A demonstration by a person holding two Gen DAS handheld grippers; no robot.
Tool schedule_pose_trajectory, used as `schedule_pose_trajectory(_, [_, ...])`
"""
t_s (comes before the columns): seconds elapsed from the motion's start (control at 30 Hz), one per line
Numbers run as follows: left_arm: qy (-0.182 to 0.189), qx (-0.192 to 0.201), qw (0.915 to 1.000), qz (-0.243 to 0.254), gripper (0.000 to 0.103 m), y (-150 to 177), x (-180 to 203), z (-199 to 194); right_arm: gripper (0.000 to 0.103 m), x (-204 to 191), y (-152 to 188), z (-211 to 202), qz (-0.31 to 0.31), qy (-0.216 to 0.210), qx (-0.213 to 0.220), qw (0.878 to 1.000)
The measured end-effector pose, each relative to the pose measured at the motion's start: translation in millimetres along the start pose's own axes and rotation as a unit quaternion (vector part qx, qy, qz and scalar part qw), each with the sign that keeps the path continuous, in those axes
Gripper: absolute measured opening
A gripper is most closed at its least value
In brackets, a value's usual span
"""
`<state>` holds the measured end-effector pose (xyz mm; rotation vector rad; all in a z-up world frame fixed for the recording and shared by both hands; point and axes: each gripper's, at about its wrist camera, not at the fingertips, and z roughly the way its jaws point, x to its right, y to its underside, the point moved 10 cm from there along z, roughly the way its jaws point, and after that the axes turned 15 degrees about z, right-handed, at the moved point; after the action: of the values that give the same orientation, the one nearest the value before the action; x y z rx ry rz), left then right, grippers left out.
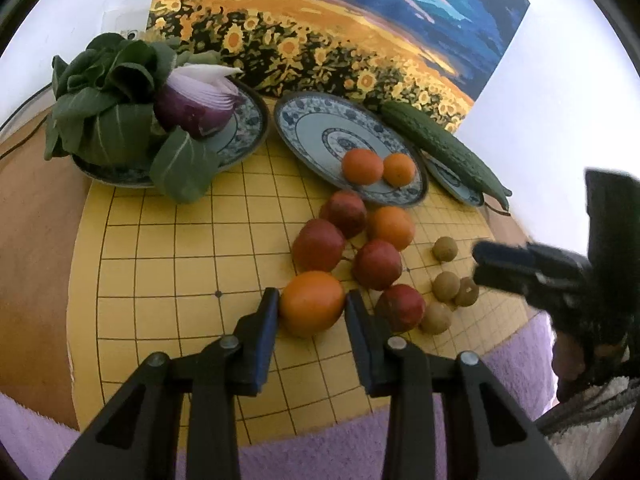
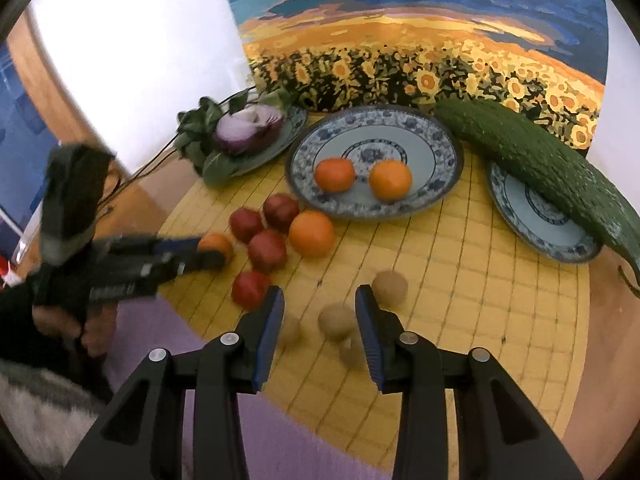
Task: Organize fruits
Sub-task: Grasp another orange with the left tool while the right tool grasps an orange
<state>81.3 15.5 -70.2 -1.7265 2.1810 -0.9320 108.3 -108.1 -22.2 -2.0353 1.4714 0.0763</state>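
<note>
My left gripper [image 1: 311, 305] has its jaws on both sides of an orange [image 1: 312, 303] that sits on the yellow grid mat [image 1: 180, 264]; the pads touch or nearly touch it. The same orange [image 2: 216, 245] shows at its tip in the right wrist view. My right gripper [image 2: 319, 307] is open and empty, low over several small brown longans [image 2: 337, 321]. Several red fruits [image 1: 318, 245] and another orange [image 1: 391, 227] lie loose on the mat. The middle blue-patterned plate [image 1: 320, 120] holds two oranges [image 1: 362, 166].
A left plate [image 1: 244, 120] carries leafy greens [image 1: 108, 96] and a cut purple onion [image 1: 200, 100]. A cucumber [image 1: 444, 148] lies across a right plate [image 2: 536, 216]. A sunflower painting [image 1: 320, 32] leans on the wall behind. A purple cloth [image 1: 320, 440] covers the near edge.
</note>
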Motion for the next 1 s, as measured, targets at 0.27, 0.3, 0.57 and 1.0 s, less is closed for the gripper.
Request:
schedule_pose_trajectory(0.27, [0.006, 0.003, 0.9999, -0.011, 0.035, 1.9, -1.4, -1.5, 0.039, -0.8, -28.4, 37.9, 0.045, -0.018, -0.023, 0.999])
schedule_pose_trajectory(0.3, [0.006, 0.003, 0.9999, -0.010, 0.035, 2.1, -1.3, -1.7, 0.039, 0.6, -28.6, 43.4, 0.057, -0.020, -0.032, 0.998])
schedule_pose_trajectory(0.57, [0.007, 0.003, 0.9999, -0.010, 0.035, 2.3, -1.8, -1.9, 0.039, -4.5, -26.8, 61.3, 0.086, -0.058, -0.064, 0.993])
schedule_pose_trajectory(1.0, [0.005, 0.005, 1.0000, 0.003, 0.035, 2.5, 8.8, -10.2, 0.033, -7.8, -27.8, 29.2, 0.079, -0.079, -0.035, 0.993])
